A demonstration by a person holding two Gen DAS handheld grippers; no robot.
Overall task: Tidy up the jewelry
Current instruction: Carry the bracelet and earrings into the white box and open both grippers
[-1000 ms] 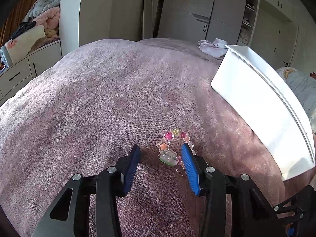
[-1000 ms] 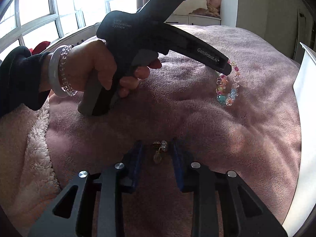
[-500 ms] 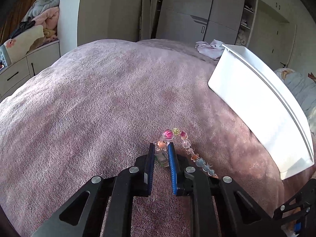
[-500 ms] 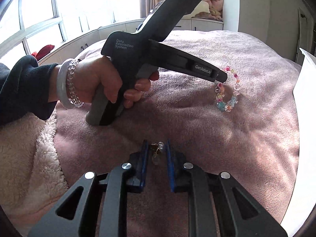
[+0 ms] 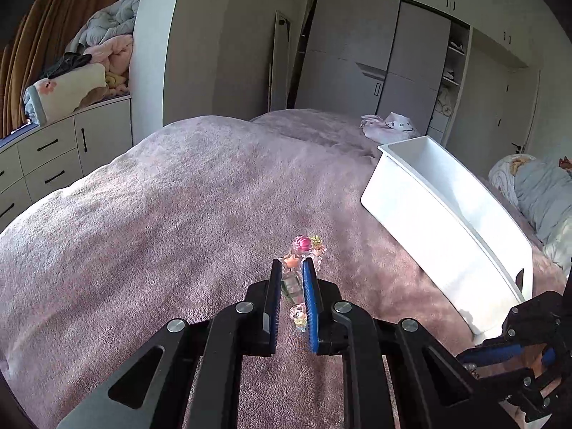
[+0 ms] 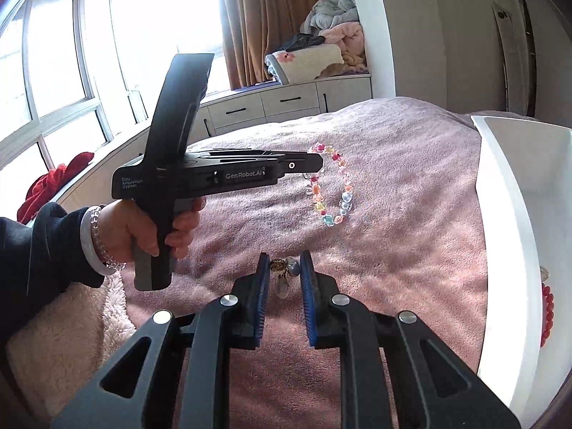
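Left tool [image 5: 290, 279] clamps a beaded bracelet [image 5: 304, 246], right tool [image 6: 283, 275] a small earring [image 6: 284, 271]; both await the white bin [image 6: 507, 214], where red beads [image 6: 547, 314] lie.

Bed [image 5: 150, 207] covered with mauve plush blanket. White bin [image 5: 443, 211] rests directly on it, right side. Plush toy [image 5: 389, 127] lies at far end.

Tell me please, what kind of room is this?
Most likely a bedroom in a home. The work surface is a bed under a pink plush blanket, a wall of wardrobe doors stands behind it, and folded quilts are piled on low drawers near the window.
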